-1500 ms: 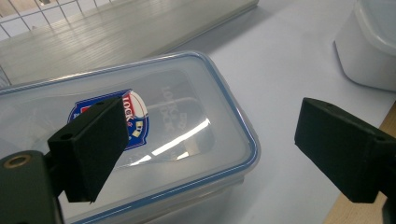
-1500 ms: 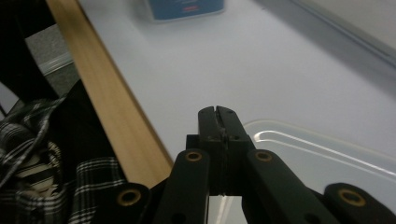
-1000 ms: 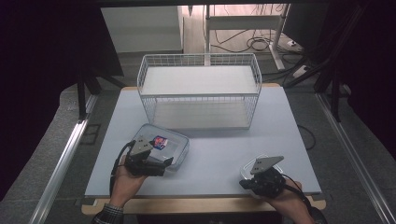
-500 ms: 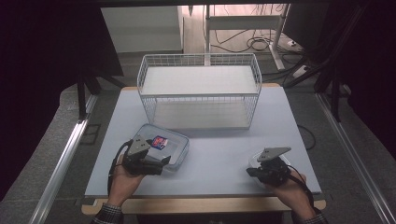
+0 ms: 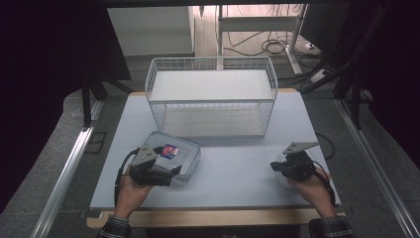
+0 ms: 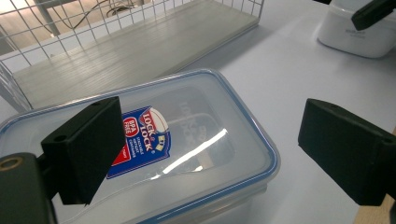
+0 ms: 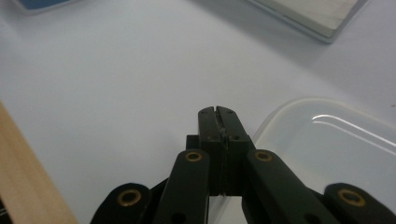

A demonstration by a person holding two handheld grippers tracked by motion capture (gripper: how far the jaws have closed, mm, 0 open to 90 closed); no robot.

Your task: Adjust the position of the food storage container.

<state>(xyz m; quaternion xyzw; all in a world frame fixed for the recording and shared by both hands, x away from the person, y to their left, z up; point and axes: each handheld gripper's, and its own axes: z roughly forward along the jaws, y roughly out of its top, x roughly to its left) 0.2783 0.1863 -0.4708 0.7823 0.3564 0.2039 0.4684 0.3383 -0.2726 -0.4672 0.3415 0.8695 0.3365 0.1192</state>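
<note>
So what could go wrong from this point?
The left gripper has its fingers spread over the clear lidded container, which is wide and glossy: a grasp across it might slip. The right gripper, fingers shut, sits beside the white container, so a careless sweep could nudge it towards the table edge.

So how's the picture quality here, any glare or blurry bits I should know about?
High view: dark at both sides, bright past the wire basket, small things soft. Left gripper view: a white glare streak across the clear container's lid, the near fingers slightly soft. Right gripper view: the shut right gripper blurred up close, a thin highlight on the frosted lid.
</note>
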